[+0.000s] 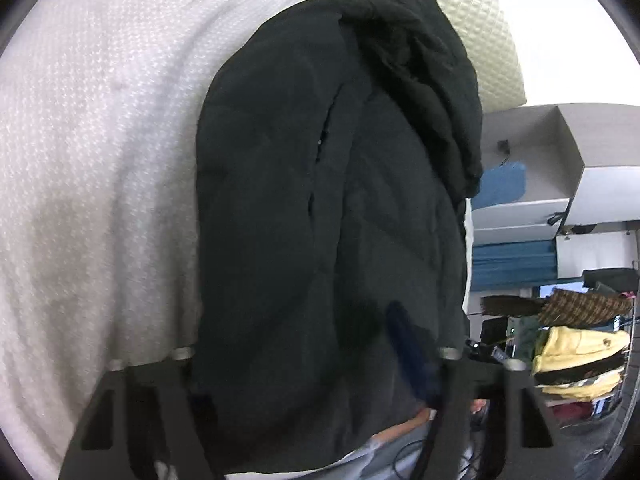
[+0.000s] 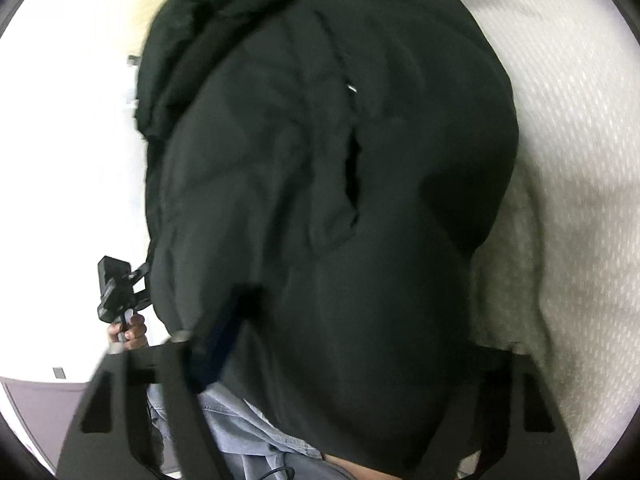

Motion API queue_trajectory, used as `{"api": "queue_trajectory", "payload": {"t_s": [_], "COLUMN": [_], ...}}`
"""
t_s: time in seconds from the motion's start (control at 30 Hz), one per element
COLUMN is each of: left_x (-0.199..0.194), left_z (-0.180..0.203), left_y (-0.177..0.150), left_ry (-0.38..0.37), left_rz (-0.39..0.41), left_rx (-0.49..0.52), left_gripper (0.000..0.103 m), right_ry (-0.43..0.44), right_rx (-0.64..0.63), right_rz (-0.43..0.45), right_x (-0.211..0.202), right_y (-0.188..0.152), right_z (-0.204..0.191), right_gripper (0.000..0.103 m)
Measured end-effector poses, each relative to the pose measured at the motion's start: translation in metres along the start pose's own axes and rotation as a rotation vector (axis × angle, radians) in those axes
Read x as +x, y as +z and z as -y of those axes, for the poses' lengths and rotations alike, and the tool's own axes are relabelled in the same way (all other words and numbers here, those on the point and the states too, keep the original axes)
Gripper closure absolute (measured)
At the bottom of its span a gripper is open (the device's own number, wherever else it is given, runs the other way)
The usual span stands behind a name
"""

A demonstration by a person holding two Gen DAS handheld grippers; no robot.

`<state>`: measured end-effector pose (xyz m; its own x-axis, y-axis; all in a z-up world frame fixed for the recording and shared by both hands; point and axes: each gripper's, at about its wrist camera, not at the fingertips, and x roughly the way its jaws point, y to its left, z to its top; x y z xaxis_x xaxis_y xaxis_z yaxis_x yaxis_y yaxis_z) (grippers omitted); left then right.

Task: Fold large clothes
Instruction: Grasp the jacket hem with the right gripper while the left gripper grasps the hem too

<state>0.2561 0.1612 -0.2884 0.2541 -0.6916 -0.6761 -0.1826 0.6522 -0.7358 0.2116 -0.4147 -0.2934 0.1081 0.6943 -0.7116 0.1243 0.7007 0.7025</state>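
I've got both tongs, left [image 1: 316, 364] and right [image 2: 348, 352], clamped on the black jacket's [image 1: 320, 200] hem, lifting it off the bed [image 1: 100, 140] to fold over.

Black quilted jacket [image 1: 320, 208], bulky, zip front partly open w/ gap showing, hood bunched at far end, draped over white textured bedding

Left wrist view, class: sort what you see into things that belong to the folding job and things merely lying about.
Belonging to the job:
black padded jacket
left gripper
white textured bedspread it lies on

Just lying about:
cream pillow
stack of yellow and dark clothes
grey box
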Motion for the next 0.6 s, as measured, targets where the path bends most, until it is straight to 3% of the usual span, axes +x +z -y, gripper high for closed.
{"api": "queue_trajectory", "payload": {"t_s": [0.03, 0.1, 0.13, 0.23, 0.3, 0.6], "left_x": [0.001, 0.007, 0.009, 0.012, -0.004, -0.102], "left_z": [0.003, 0.008, 0.011, 0.029, 0.037, 0.070], "left_y": [-0.002, -0.003, -0.003, -0.005, -0.009, -0.046], "left_ry": [-0.001, 0.005, 0.012, 0.039, 0.002, -0.131], "left_rz": [0.005, 0.005, 0.009, 0.033, 0.075, 0.233], "left_rx": [0.003, 0.016, 0.019, 0.048, 0.055, 0.073], "left_gripper": [0.053, 0.073, 0.077, 0.090, 0.094, 0.099], "right_ry": [0.005, 0.010, 0.026, 0.061, 0.089, 0.204], "right_rx": [-0.014, -0.033, -0.061, -0.117, -0.107, -0.104], "right_rz": [0.013, 0.040, 0.069, 0.144, 0.193, 0.350], "right_x": [-0.003, -0.009, -0.016, -0.026, -0.027, -0.086], "right_y": [-0.001, -0.002, -0.003, -0.004, 0.000, -0.037], "right_z": [-0.004, -0.007, -0.013, -0.027, -0.037, -0.055], "right_gripper": [0.058, 0.080, 0.087, 0.091, 0.093, 0.095]}}
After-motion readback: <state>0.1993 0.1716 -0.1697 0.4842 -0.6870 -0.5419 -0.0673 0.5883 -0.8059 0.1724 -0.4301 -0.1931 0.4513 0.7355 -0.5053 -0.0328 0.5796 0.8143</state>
